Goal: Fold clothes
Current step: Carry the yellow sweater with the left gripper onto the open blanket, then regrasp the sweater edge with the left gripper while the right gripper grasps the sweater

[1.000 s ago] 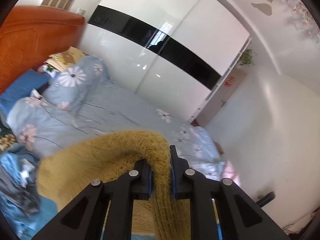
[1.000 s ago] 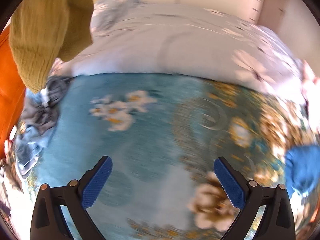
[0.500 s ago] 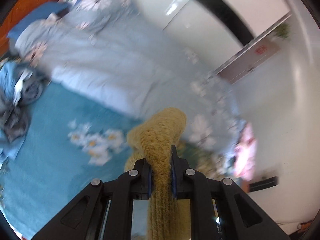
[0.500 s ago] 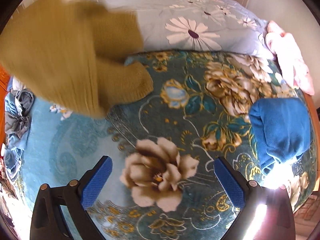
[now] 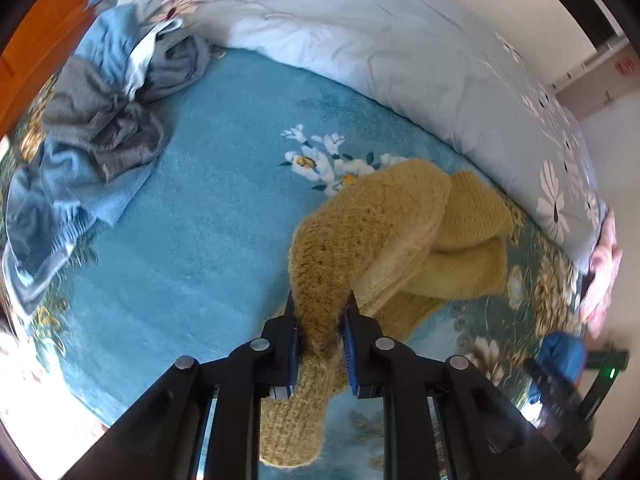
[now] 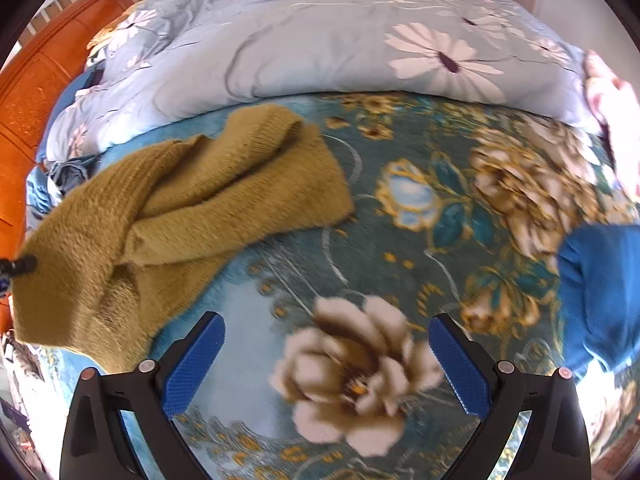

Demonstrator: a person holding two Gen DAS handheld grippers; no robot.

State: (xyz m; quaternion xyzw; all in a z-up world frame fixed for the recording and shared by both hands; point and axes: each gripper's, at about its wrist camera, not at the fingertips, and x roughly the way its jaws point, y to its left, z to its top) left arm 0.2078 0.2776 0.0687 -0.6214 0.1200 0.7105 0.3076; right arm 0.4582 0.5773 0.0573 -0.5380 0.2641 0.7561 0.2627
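Note:
A mustard knit sweater point(image 5: 380, 220) lies crumpled on the teal floral blanket point(image 5: 200, 220), near the pale blue duvet. One end of it rises between the blue pads of my left gripper point(image 5: 320, 320), which points steeply down. Its jaws are opening, and the knit still fills the gap between them. In the right wrist view the sweater point(image 6: 224, 200) is spread at the left. My right gripper point(image 6: 326, 344) hangs open above a big cream flower on the blanket point(image 6: 400, 240), with nothing between its fingers.
A heap of grey and blue clothes point(image 5: 100, 120) lies at the blanket's left end by the orange headboard point(image 6: 40, 80). A folded dark blue garment point(image 6: 600, 292) sits at the right. The flowered duvet point(image 6: 320, 40) runs along the far side, with something pink point(image 6: 612, 100) at its right end.
My left gripper has come down from high up and tipped downward, laying most of the sweater on the blanket. My right gripper has drifted across the blanket, still open.

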